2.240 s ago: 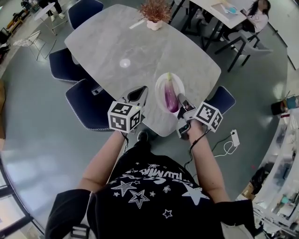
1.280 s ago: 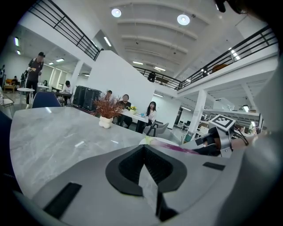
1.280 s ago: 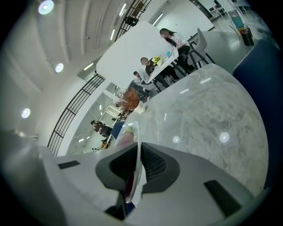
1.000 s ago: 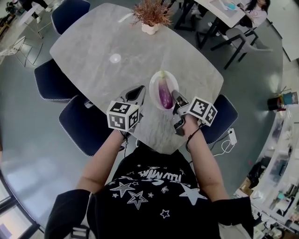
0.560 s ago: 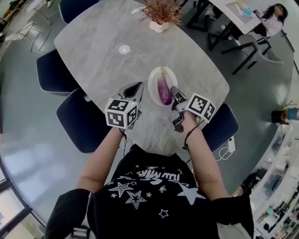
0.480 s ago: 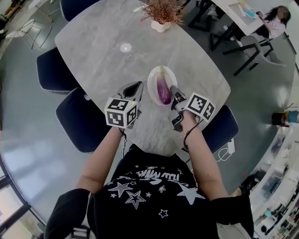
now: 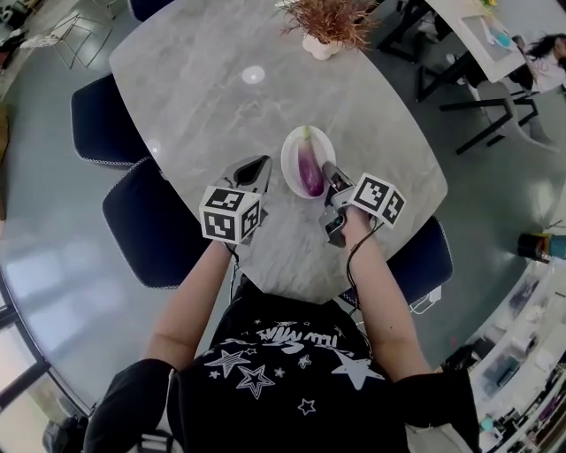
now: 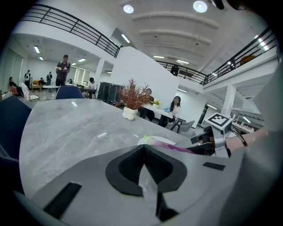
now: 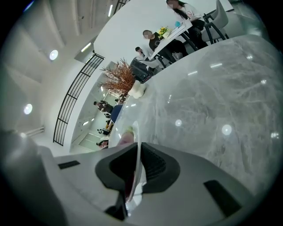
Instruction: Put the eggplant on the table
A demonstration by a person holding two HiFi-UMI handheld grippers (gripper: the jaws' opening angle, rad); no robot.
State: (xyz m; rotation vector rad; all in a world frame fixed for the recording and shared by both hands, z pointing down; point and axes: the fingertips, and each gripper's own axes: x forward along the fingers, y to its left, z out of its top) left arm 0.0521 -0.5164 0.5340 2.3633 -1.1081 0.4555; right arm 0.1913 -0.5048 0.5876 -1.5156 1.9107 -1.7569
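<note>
A purple eggplant (image 7: 309,171) with a green stem lies on a white plate (image 7: 299,147) over the grey marble table (image 7: 221,115). My right gripper (image 7: 329,171) is shut on the plate's right rim. In the right gripper view the plate rim (image 9: 136,132) runs edge-on between the jaws of the right gripper (image 9: 138,149), with the eggplant (image 9: 125,137) just left of it. My left gripper (image 7: 258,165) is shut with nothing in it, left of the plate. In the left gripper view, past the left gripper (image 8: 144,152), the plate (image 8: 160,140) and eggplant (image 8: 179,149) show.
A potted dry plant (image 7: 329,22) stands at the table's far end, and a small white disc (image 7: 253,75) lies left of it. Dark blue chairs (image 7: 146,221) (image 7: 424,257) flank the near corners. Another table (image 7: 482,31) with a seated person is at the upper right.
The plate with the eggplant, held by my right gripper, has moved from the table's near edge further in over the table. My left gripper has kept its place beside it.
</note>
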